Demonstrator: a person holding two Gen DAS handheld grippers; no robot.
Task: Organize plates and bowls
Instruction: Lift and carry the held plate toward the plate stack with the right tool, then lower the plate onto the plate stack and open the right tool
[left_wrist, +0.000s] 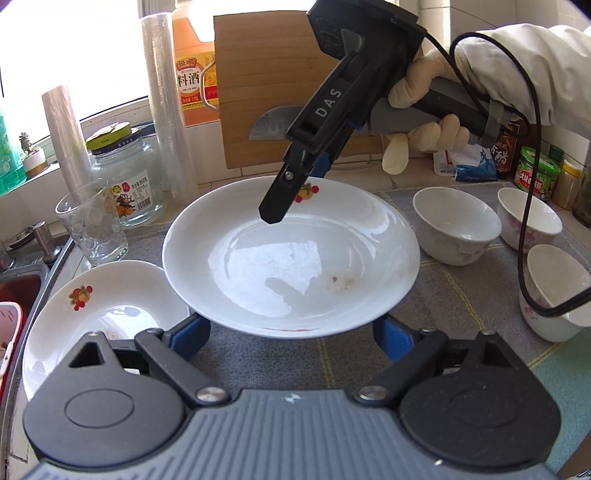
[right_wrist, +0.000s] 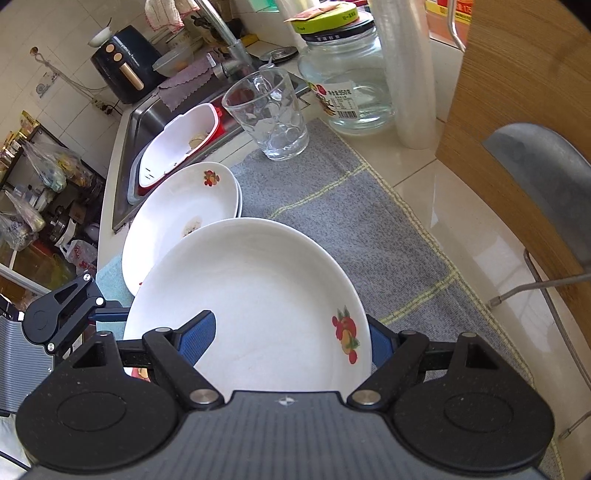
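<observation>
My right gripper (right_wrist: 291, 338) is clamped on the rim of a white fruit-print plate (right_wrist: 255, 295), held above the grey mat (right_wrist: 369, 221). My left gripper (left_wrist: 291, 330) is spread wide under its near edge. Stacked matching plates (right_wrist: 184, 210) lie beside.

The big plate (left_wrist: 291, 258) is white with a red-and-orange fruit motif on its rim, like the second plate (left_wrist: 96, 317). The bowls (left_wrist: 456, 230) are white with faint pink blossoms. The mat (right_wrist: 354, 206) is grey with yellow lines. Gripper pads (right_wrist: 197, 338) are blue.
</observation>
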